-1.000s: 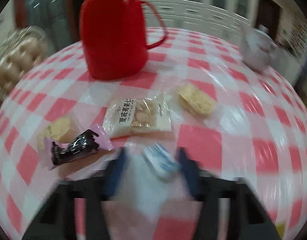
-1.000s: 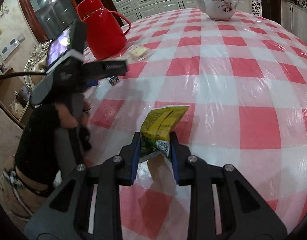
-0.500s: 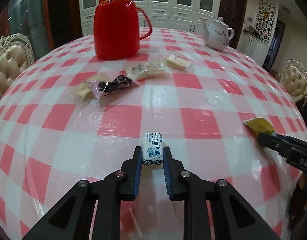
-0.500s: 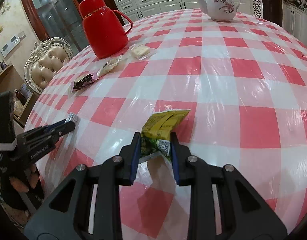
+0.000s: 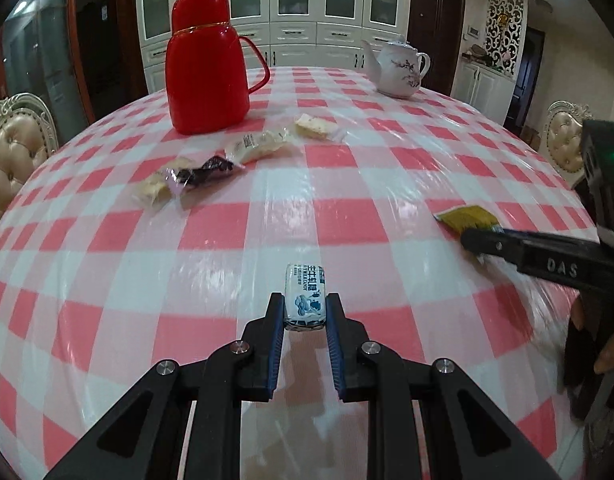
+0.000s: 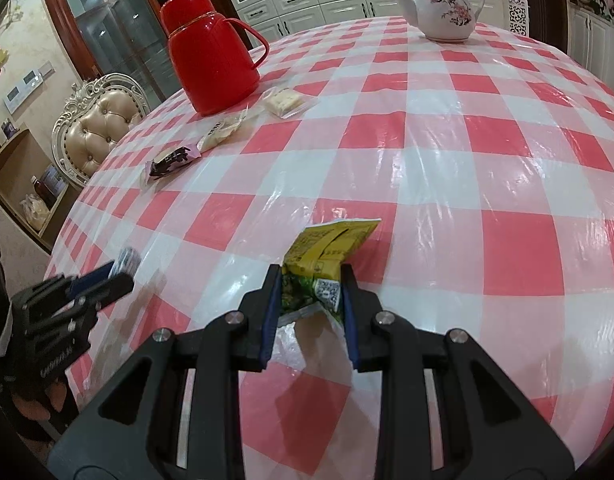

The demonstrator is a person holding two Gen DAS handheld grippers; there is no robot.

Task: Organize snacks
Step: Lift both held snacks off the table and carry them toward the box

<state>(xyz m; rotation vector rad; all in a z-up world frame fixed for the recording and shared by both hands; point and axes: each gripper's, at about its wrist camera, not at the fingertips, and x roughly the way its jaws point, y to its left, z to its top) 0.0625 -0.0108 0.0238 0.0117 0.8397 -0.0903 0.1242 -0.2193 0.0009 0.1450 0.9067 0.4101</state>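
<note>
**Mei:** White glass-fronted cabinets (image 5: 299,12) lined the back wall, and the round table wore a glossy red-and-white checked cloth (image 5: 347,216). What did the left gripper (image 5: 306,312) have?

**Jun:** A small white-and-blue wrapped milk candy (image 5: 306,300), pinched between its blue-lined fingers (image 5: 276,344). The jaws stood only as far apart as the candy is wide, and the candy poked out forward, low over the cloth at the near edge.

**Mei:** And the right gripper (image 6: 311,292)?

**Jun:** Closed on a crumpled yellow-and-green foil snack packet (image 6: 327,256), gripped at its lower end with the yellow top fanning out past the tips. From the left wrist view that same packet (image 5: 467,216) showed at the right side of the table, at the tip of the black tool.

**Mei:** Where were the other snacks?

**Jun:** Well apart from both grippers, in a loose line near a tall red plastic thermos jug (image 5: 207,64). A clear-wrapped pale cracker (image 5: 315,125) lay nearest the jug's right, then a clear bag of pale biscuits with a white label (image 5: 257,147), then a pink-edged wrapper with a dark chocolate piece (image 5: 203,170), touching another pale wrapped biscuit (image 5: 153,191).

**Mei:** Anything else on the table?

**Jun:** A white porcelain teapot with a pink blossom pattern (image 6: 447,0) at the far side. Cream tufted chairs with carved frames (image 6: 93,132) stood around the rim.
</note>
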